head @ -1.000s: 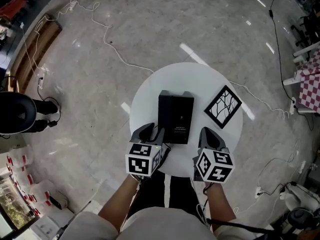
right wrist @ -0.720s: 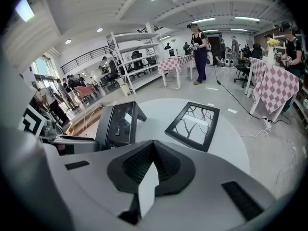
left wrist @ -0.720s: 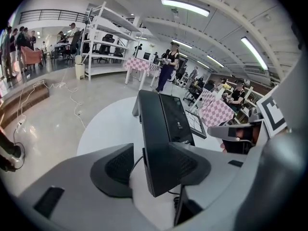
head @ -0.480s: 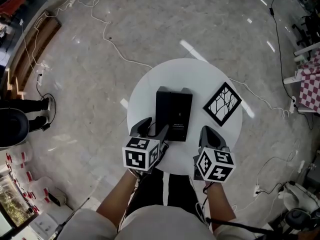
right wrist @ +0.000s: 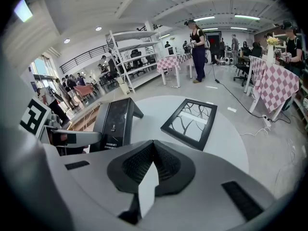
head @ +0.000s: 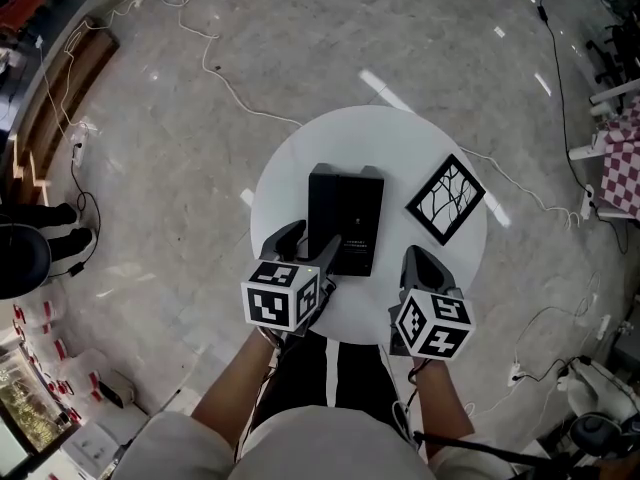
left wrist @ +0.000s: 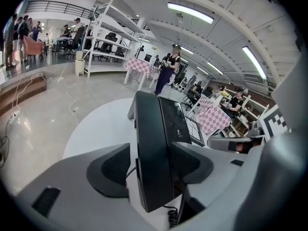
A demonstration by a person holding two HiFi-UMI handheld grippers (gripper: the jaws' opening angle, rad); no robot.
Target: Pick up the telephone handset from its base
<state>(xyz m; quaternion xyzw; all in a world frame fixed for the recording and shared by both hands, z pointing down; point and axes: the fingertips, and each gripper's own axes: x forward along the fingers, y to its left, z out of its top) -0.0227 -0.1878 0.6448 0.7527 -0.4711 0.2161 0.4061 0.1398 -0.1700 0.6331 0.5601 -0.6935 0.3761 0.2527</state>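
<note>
Left gripper, lower centre: jaws just been opening, now wide, straddling telephone handset on base; no squeeze yet. Grasp likely next. Right gripper closed, empty.

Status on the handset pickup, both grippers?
Left gripper open, jaws just opening, straddling handset, not gripped. Right gripper shut, empty. Handset on its base. Picture frame apart, not blocking.

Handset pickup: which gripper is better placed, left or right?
Left. The left gripper has just been opening its fingers, which now straddle the handset. The right gripper is shut, empty, off to the side of the base.
</note>
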